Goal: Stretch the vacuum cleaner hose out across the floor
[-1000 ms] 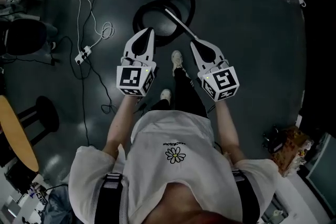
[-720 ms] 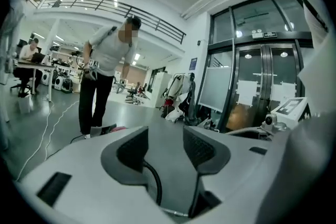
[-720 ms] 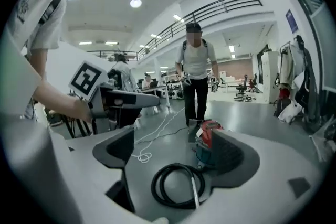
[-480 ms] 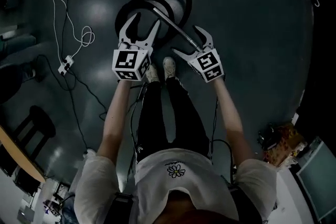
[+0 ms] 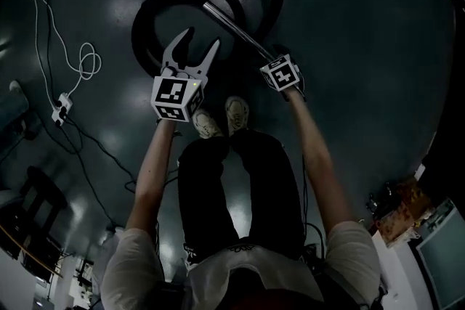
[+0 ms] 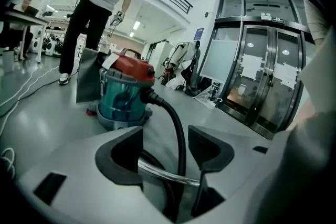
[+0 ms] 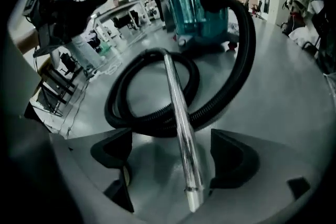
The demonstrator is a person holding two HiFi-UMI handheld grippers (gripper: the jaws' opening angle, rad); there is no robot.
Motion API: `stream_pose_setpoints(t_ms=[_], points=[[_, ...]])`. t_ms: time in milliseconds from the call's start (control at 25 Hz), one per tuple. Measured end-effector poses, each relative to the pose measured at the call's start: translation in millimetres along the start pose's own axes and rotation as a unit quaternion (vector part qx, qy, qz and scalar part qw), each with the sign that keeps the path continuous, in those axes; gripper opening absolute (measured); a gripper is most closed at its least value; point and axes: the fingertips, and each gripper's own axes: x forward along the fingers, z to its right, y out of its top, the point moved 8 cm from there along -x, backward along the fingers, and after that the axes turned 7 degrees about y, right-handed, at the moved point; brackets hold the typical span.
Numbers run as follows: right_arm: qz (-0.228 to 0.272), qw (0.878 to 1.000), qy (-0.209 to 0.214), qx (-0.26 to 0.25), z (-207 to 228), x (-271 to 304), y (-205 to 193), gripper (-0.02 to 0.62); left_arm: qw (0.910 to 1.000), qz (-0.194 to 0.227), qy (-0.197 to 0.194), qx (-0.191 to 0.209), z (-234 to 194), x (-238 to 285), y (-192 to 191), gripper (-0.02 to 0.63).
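Big picture first: the dark floor (image 5: 363, 47) ran wide. At twelve o'clock from the person's shoes (image 5: 236, 112) stood the vacuum cleaner (image 7: 199, 2), red lid over a teal tank. Its black hose (image 5: 145, 25) lay in loops between canister and feet, not yet stretched. The metal wand (image 5: 232, 29) slanted across the coil from eleven o'clock down to five.

The left gripper (image 5: 200, 38) hung over the coil's near rim. Its jaws had just been opening and stood apart, with hose and wand seen through the gap and nothing pinched. The right gripper (image 7: 170, 160) pointed steeply down at the wand's near end. Its jaws had just been opening too, and were wide. The tube lay between the pads, with neither pad on it.

The trouble I saw coming:
- A hard pull might drag or tip the canister instead of unwinding the loops.
- The overlapped coils could snag on each other or kink.
- That smooth round wand could slip from the pads if caught off-centre.
- The shoes sat just beside the coil, so a backward step risked catching a loop.

For room, one to three o'clock looked bare and open. At nine to ten o'clock a white cable (image 5: 80, 58) ran to a power strip (image 5: 62, 104), which could tangle. There was clutter (image 5: 396, 214) at four o'clock, and another person (image 6: 100, 2) stood beyond the vacuum.
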Motion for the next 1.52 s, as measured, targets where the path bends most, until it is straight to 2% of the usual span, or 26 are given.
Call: stream_pose_setpoints(t_ms=[200, 280, 320, 400, 520, 600, 680, 760, 840, 920, 1000, 1080, 1120, 1200, 1320, 1400, 1440, 1520], points=[[-0.095, 0.992, -0.069, 0.038, 27.2, 69.7, -28.1, 0.474, 0.9995, -0.020, -0.006, -0.025, -22.8, 25.7, -51.6, 0.252], [-0.161, 0.982, -0.094, 0.006, 31.8, 83.5, -36.1, 0.452, 0.9990, -0.027, -0.007, -0.035, -30.1, 28.5, -57.7, 0.252], [-0.197, 0.975, -0.104, -0.019, 31.7, 84.8, -39.4, 0.176, 0.9988, -0.030, -0.007, -0.039, -31.7, 27.3, -57.1, 0.252], [-0.237, 0.965, -0.103, -0.043, 27.6, 77.0, -38.5, 0.164, 0.9989, -0.032, -0.006, -0.032, -32.8, 20.4, -47.5, 0.252], [-0.222, 0.966, -0.119, -0.057, 13.7, 35.5, -12.9, 0.164, 0.9992, -0.038, 0.002, -0.008, -32.2, 0.1, -12.5, 0.252], [-0.196, 0.968, -0.136, -0.081, -2.1, -8.8, 17.4, 0.164, 0.9993, -0.036, 0.009, 0.000, -26.9, -22.5, 24.9, 0.252], [-0.181, 0.964, -0.158, -0.114, -22.3, -63.2, 53.7, 0.161, 0.9995, -0.030, 0.009, -0.009, -17.2, -52.7, 73.0, 0.252], [-0.196, 0.948, -0.195, -0.160, -45.8, -126.7, 86.6, 0.161, 0.9993, -0.021, 0.003, -0.030, -3.5, -91.3, 128.0, 0.252], [-0.210, 0.925, -0.228, -0.219, -70.0, -197.8, 115.1, 0.161, 0.9997, -0.012, 0.006, -0.022, 13.6, -134.4, 185.9, 0.252], [-0.203, 0.898, -0.262, -0.288, -92.1, -271.4, 149.4, 0.161, 0.9999, 0.009, 0.011, 0.008, 29.1, -174.6, 245.5, 0.252], [-0.185, 0.861, -0.300, -0.366, -116.1, -341.9, 187.6, 0.161, 0.9987, 0.046, 0.010, 0.018, 41.6, -215.5, 301.8, 0.252], [-0.169, 0.816, -0.333, -0.441, -148.6, -410.1, 214.5, 0.161, 0.9966, 0.080, 0.010, 0.019, 57.7, -261.7, 346.5, 0.250], [-0.162, 0.792, -0.348, -0.474, -166.3, -443.1, 224.7, 0.161, 0.9953, 0.091, 0.011, 0.033, 67.4, -283.9, 364.2, 0.252], [-0.145, 0.741, -0.375, -0.538, -203.5, -503.1, 246.8, 0.161, 0.9898, 0.105, 0.009, 0.095, 86.4, -322.3, 390.4, 0.252], [-0.118, 0.650, -0.406, -0.632, -270.7, -579.5, 281.0, 0.161, 0.9680, 0.118, 0.001, 0.221, 115.2, -369.0, 408.6, 0.252], [-0.094, 0.594, -0.422, -0.679, -327.7, -625.7, 296.4, 0.161, 0.9525, 0.127, -0.014, 0.276, 133.9, -398.3, 413.0, 0.252], [-0.074, 0.577, -0.423, -0.695, -359.6, -645.6, 298.5, 0.161, 0.9462, 0.135, -0.021, 0.293, 143.5, -414.7, 413.7, 0.252], [-0.043, 0.553, -0.414, -0.721, -423.8, -676.3, 290.9, 0.163, 0.9358, 0.150, -0.027, 0.318, 160.0, -451.7, 412.2, 0.252]])
